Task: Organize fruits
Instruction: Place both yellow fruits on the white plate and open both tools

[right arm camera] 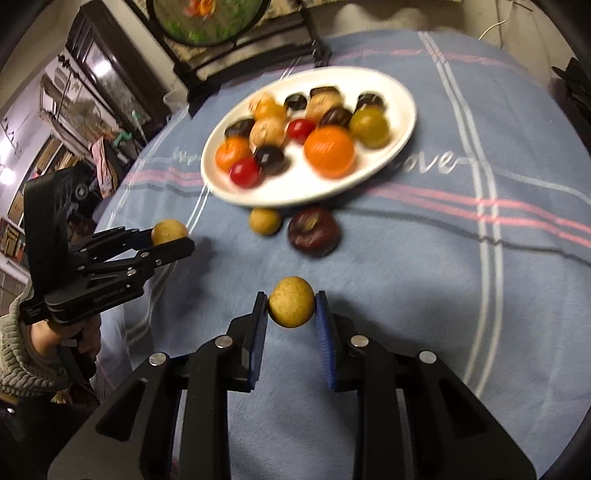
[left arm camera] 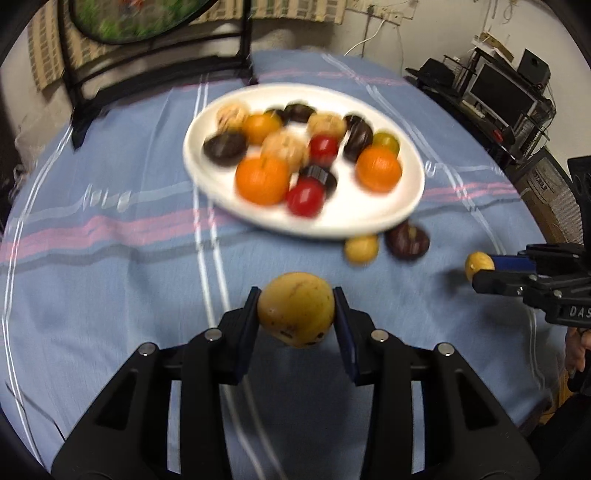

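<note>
Between the blue pads of my left gripper (left arm camera: 296,310) sits a large, smooth yellow fruit with dark specks near its base (left arm camera: 296,309), pinched from both sides and clear of the cloth below. My right gripper (right arm camera: 291,302) is clamped just as firmly on a smaller round yellow fruit with a speckled skin (right arm camera: 291,301), its two blue pads pressed against either side. From each wrist I can see the other tool off to the side, carrying its fruit above the table; a hand in a ribbed grey sleeve (right arm camera: 22,350) grips the left tool's handle.

Just beyond the grippers, on the pale blue tablecloth with pink and white stripes (left arm camera: 110,266), lie two loose pieces side by side: a small yellow round fruit (right arm camera: 265,220) and a dark brown, squat fruit (right arm camera: 314,232). Both rest just beside the near rim of the oval white plate (left arm camera: 388,218), not on it.

The plate itself is crowded: three orange round fruits, two small red ones, a yellow-green one, several dark brown pieces and a few pale tan knobbly ones, all blurred.

Past the plate, at the far edge of the table, stands a black frame holding a round green picture (right arm camera: 207,22).
</note>
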Demonstrator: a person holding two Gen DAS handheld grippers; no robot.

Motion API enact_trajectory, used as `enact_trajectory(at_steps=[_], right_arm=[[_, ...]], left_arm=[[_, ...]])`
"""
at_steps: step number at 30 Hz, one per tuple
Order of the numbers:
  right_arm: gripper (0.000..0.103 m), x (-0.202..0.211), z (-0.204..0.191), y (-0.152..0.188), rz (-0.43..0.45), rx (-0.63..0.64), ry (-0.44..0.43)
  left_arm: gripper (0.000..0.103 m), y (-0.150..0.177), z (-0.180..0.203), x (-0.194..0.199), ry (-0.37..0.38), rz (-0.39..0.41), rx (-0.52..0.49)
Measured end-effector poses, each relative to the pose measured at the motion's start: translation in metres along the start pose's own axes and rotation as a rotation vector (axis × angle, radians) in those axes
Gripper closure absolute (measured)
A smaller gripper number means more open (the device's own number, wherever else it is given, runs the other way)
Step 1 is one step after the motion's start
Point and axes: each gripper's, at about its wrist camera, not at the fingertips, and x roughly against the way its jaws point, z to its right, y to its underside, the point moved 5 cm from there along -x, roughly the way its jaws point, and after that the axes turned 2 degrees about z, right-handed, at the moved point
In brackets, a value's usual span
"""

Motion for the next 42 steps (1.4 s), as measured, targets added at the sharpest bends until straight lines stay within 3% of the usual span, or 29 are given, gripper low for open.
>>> enact_trajectory(at_steps=[10, 21, 26, 27, 28, 29, 36, 42], right_arm=[[0.077, 0.011, 0.024, -0.077, 0.112, 0.009, -0.014], [0.076, -0.03, 0.036, -0.132, 0.109, 0.058, -0.007], [0.07, -0.04, 0.037, -0.138, 0.094, 0.068, -0.011], [0.052, -0.04, 0.037, -0.139, 0.094, 0.062, -0.014], [0.04, -0.04, 0.036, -0.139, 0.096, 0.058, -0.01], [0.037, -0.038, 0.036, -0.139, 0.109, 0.062, 0.003], [0.037, -0.017, 0.027, -0.127, 0.154, 0.089, 0.019], [0.037, -0.001, 0.025, -0.092, 0.148, 0.055, 0.011]], left_arm=[[0.064, -0.092, 0.019, -0.023, -0.011, 0.064, -0.065], [0.064, -0.123, 0.014, -0.065, -0.016, 0.029, -0.048], [0.062, -0.123, 0.008, -0.076, -0.017, 0.009, -0.022], [0.055, -0.123, 0.006, -0.076, -0.017, 0.012, -0.016], [0.05, -0.123, 0.006, -0.075, -0.018, 0.017, -0.014], [0.048, -0.124, 0.006, -0.074, -0.019, 0.022, -0.013], [0.046, -0.118, -0.001, -0.05, -0.024, 0.058, 0.024], [0.044, -0.097, -0.008, -0.021, -0.028, 0.077, 0.061]])
